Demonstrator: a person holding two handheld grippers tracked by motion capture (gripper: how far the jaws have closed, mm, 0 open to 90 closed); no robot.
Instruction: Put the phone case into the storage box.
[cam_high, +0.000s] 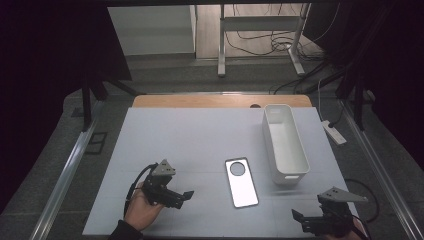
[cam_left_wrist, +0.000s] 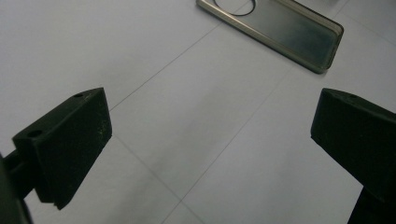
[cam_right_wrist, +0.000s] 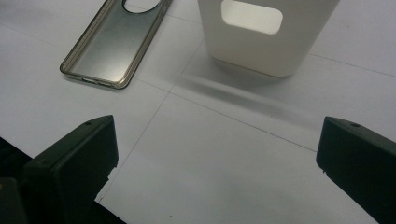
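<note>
Both my grippers stood wide and empty: left gripper (cam_high: 186, 196), right gripper (cam_high: 298, 218). The clear phone case (cam_high: 241, 182) lay flat between them on the worktop (cam_high: 175, 135), beside the white bin (cam_high: 284, 144) (thin rim, so I judged a low, edge-on pinch best).

Left hand (cam_high: 142, 207) enters from 6 o'clock at the lower left of the high view, fingers wrapped around the left gripper (cam_high: 186, 194), which points toward 3 o'clock. Its jaws stand wide apart, nothing between them. Right gripper (cam_high: 299, 218) sits at the lower right, pointing toward 9 o'clock. Its jaws are likewise spread wide and hold nothing.
</note>
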